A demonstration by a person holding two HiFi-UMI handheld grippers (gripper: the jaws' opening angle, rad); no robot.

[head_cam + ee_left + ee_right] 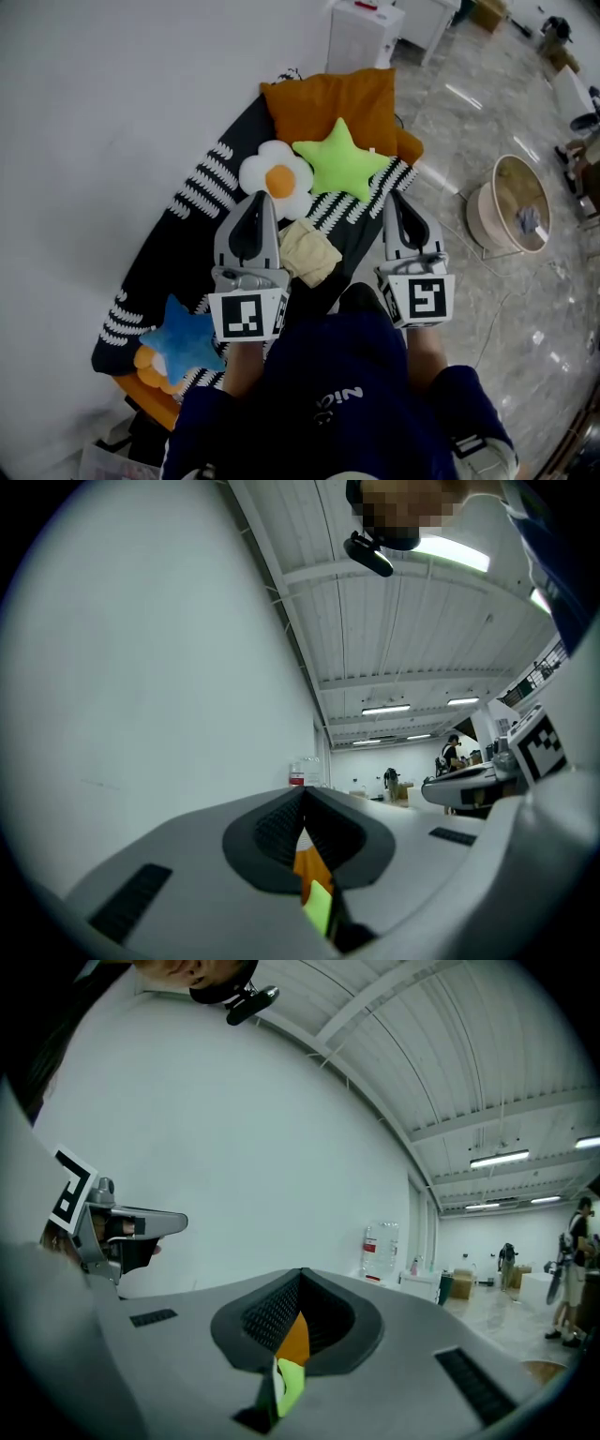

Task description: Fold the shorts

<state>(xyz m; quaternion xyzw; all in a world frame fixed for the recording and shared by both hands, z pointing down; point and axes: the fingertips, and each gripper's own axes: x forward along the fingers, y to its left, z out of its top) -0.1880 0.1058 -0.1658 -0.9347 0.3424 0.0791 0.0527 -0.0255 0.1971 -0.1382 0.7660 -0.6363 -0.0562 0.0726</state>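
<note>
The cream shorts (309,251) lie as a small folded bundle on the black cover with white stripes (202,202). My left gripper (257,199) is held above the cover just left of the shorts, shut with nothing in it. My right gripper (395,197) hangs to their right, also shut and empty. Neither touches the shorts. In the left gripper view the left gripper (302,803) has its jaws together and points level at the white wall. The right gripper (300,1283) looks the same in the right gripper view. A sliver of orange and green shows under each pair of jaws.
An orange cushion (333,103), a green star pillow (342,159) and an egg-shaped pillow (277,178) lie beyond the shorts. A blue star pillow (183,342) sits near left. A round basket (516,206) stands on the marble floor at right. A white cabinet (364,33) is behind.
</note>
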